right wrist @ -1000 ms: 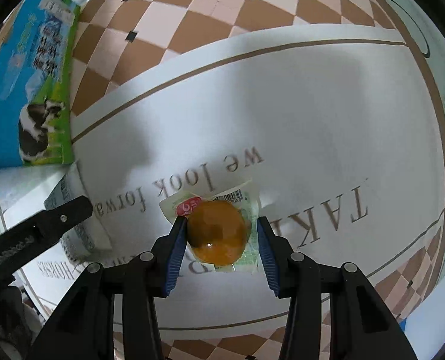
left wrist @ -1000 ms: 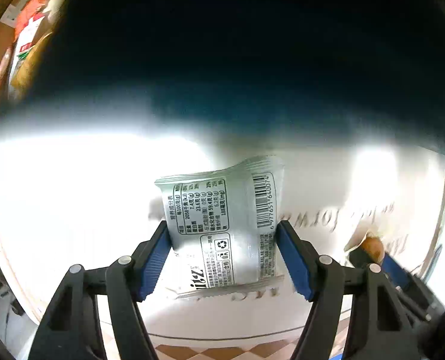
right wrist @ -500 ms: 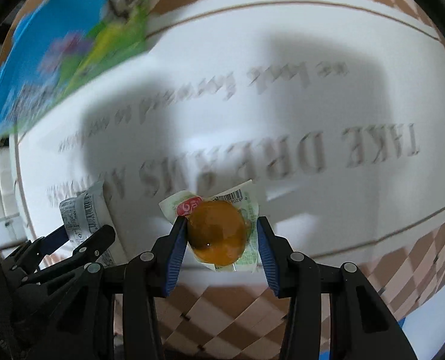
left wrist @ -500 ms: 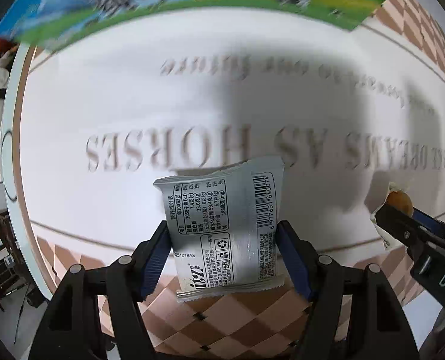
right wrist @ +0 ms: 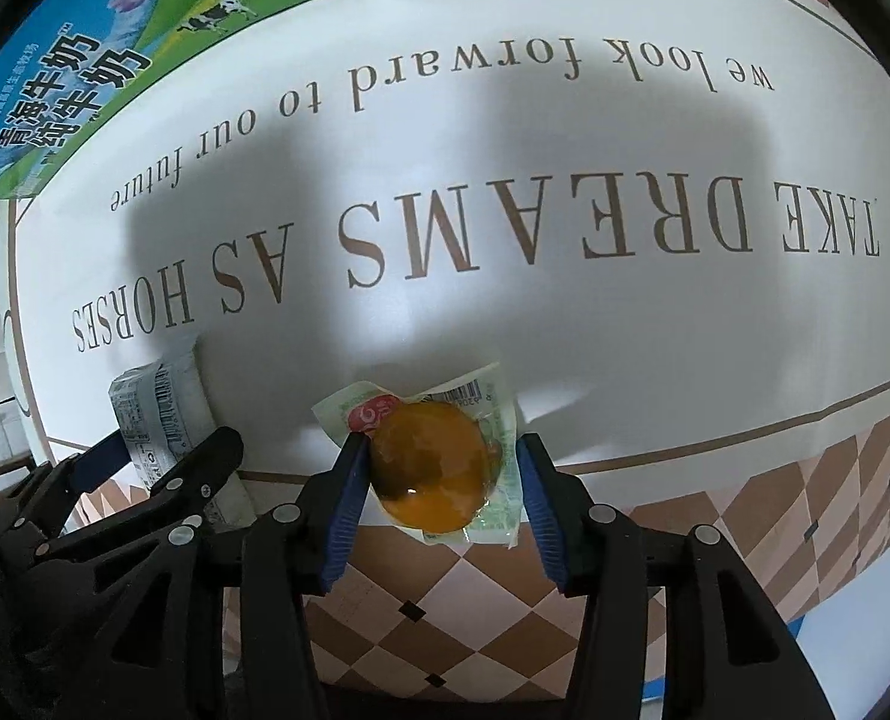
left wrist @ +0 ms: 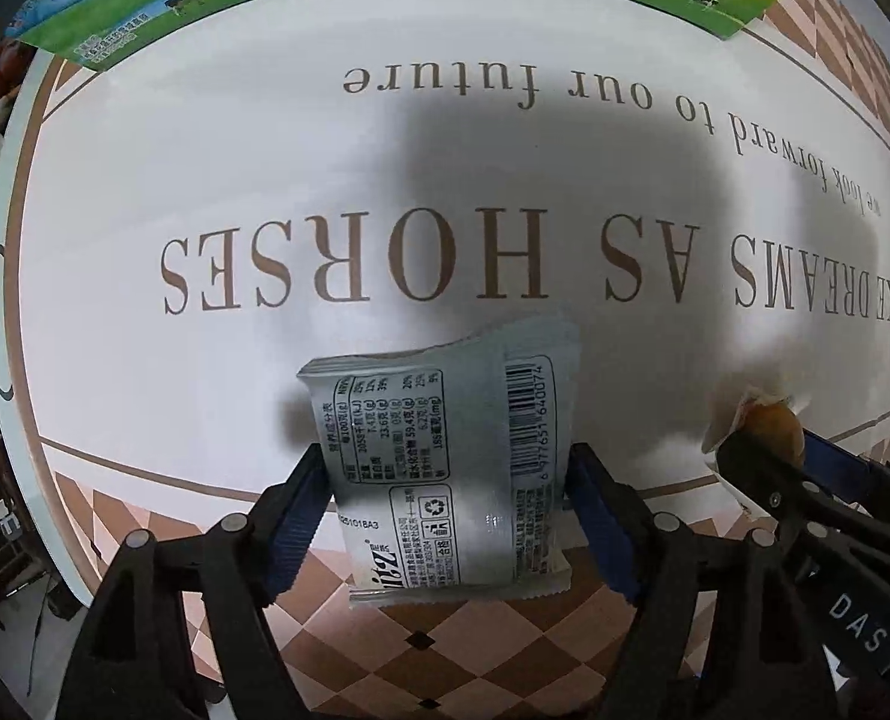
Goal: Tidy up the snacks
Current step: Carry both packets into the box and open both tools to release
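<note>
A snack packet (left wrist: 445, 468) is positioned between the fingers of the left gripper (left wrist: 448, 516) above the tablecloth (left wrist: 205, 396), a wrapped egg (right wrist: 430, 456) likewise within the right gripper (right wrist: 439, 480) just to its right, and a milk carton (right wrist: 85, 72) is laid at the tablecloth's far edge.

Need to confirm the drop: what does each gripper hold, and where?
Both jaws are opening. Left gripper: silver snack packet between them by its side edges. Right gripper: wrapped orange snack, by its sides.
</note>
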A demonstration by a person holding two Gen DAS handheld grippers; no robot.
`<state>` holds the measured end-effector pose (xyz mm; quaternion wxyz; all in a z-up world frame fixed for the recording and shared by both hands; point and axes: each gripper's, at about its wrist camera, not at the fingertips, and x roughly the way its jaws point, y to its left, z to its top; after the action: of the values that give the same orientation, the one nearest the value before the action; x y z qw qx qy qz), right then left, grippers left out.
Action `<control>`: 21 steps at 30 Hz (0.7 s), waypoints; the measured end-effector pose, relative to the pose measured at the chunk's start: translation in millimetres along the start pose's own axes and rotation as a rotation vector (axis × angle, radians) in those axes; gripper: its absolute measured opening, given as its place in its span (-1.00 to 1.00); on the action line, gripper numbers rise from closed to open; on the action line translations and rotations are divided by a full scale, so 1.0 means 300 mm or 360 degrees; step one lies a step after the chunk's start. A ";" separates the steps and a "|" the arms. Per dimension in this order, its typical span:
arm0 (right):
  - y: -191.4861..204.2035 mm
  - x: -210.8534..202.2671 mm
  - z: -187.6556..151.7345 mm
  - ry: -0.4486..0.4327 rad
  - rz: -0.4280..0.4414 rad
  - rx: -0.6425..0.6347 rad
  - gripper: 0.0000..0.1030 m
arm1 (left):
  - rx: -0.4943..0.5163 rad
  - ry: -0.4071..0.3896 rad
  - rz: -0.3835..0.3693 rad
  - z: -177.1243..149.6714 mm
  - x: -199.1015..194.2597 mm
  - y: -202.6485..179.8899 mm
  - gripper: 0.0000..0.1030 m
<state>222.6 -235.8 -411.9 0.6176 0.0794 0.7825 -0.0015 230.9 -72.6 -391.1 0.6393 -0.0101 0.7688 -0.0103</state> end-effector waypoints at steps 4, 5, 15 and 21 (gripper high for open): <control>0.053 0.014 0.005 -0.0002 -0.0025 -0.0001 0.04 | 0.0012 -0.0006 0.0003 0.034 -0.006 -0.043 0.49; 0.028 0.033 0.035 -0.0005 -0.0032 -0.0004 0.04 | 0.0014 -0.0012 0.0002 0.063 0.026 -0.018 0.49; 0.106 0.027 -0.040 -0.0063 -0.0104 -0.0067 -0.07 | 0.0049 -0.0022 -0.0018 -0.012 -0.052 -0.013 0.37; 0.114 -0.008 -0.048 -0.0053 -0.0015 -0.0018 -0.08 | 0.0076 -0.0091 -0.0074 -0.033 -0.171 -0.001 0.37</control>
<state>213.5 -200.7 -402.8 0.6310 0.0722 0.7724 -0.0013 230.4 -71.2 -338.8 0.6607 -0.0131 0.7493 -0.0433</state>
